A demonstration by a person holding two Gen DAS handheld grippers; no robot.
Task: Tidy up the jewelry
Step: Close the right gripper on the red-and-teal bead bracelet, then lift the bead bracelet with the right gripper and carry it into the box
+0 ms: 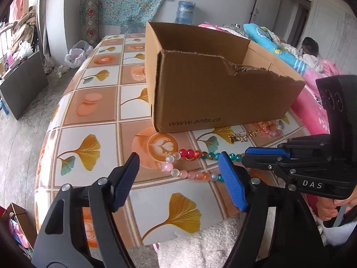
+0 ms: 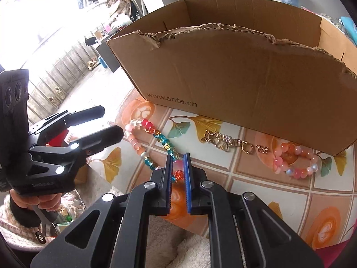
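The table (image 1: 100, 102), covered in a tiled cloth of ginkgo leaves and latte cups, fills the lower half of both views. On it, upper centre, sits the open cardboard box (image 1: 223, 93) with a torn front edge and a web address printed low on its front wall. In front of the box, across the middle of the left wrist view, lies the long bead necklace (image 1: 189, 154), a loop of red, teal, amber, pink and milky beads. Right of it, close to the box wall, a gold chain (image 2: 225, 140) lies flat, and further right a pink and orange bead bracelet (image 2: 294, 160) rests on the cloth. The left gripper (image 1: 178, 176) hangs at lower centre of its own view with its blue pads well apart, nothing pressed between them, the necklace lying beyond its tips. The right gripper (image 2: 178, 167) is pinched tight on the necklace, an orange bead showing between its pads.
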